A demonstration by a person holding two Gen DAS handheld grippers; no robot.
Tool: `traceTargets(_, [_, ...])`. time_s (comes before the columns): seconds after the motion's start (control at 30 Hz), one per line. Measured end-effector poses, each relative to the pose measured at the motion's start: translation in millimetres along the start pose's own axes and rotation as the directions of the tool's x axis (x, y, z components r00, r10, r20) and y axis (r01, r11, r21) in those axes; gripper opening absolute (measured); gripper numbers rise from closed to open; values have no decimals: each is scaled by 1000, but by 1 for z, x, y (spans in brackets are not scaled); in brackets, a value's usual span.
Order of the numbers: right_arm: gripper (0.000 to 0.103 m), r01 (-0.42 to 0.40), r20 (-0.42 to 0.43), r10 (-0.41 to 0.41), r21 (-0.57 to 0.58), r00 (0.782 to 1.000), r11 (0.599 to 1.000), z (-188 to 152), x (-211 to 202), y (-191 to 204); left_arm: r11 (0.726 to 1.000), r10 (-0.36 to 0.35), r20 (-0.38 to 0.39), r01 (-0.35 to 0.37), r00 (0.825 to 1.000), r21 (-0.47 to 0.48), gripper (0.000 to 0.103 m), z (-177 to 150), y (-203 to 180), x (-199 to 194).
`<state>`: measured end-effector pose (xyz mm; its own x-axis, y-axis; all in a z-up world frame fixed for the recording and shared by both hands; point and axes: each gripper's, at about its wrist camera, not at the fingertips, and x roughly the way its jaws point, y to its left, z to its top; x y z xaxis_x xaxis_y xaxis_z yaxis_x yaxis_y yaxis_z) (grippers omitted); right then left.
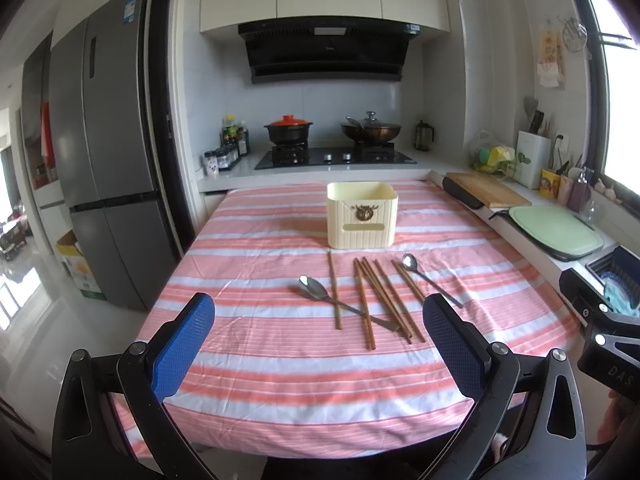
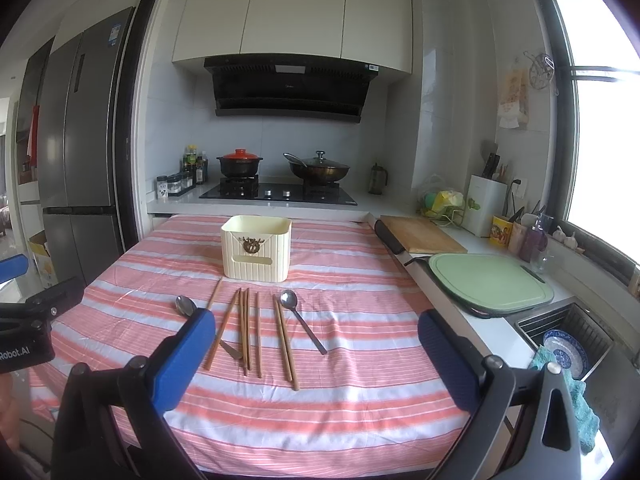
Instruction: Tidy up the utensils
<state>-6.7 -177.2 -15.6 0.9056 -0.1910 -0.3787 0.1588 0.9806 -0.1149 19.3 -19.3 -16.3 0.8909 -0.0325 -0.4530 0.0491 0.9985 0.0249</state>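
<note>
Left gripper (image 1: 318, 344): spread wide, holding nothing, above the striped tabletop (image 1: 280, 380).
Spoons (image 1: 316, 290): one crosses the wooden chopsticks (image 1: 378, 298), another lies right of them.
Cream holder (image 1: 362, 215): behind the utensils, unobstructed.
Right gripper (image 2: 316, 360): spread, holding nothing.

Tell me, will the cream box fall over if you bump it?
Probably not easily. The cream box sits flat on the striped cloth and looks wider than it is tall. It seems thin plastic and may be empty, so it is likely light: a push would probably slide it or wrinkle the cloth rather than tip it.
</note>
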Motion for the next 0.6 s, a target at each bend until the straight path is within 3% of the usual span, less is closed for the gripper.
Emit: traceTargets(0.6, [103,-18,-6,18,-11,1000,1000,-2,4,3,1000,3,-8,-3,1000,0,103,4,4,2])
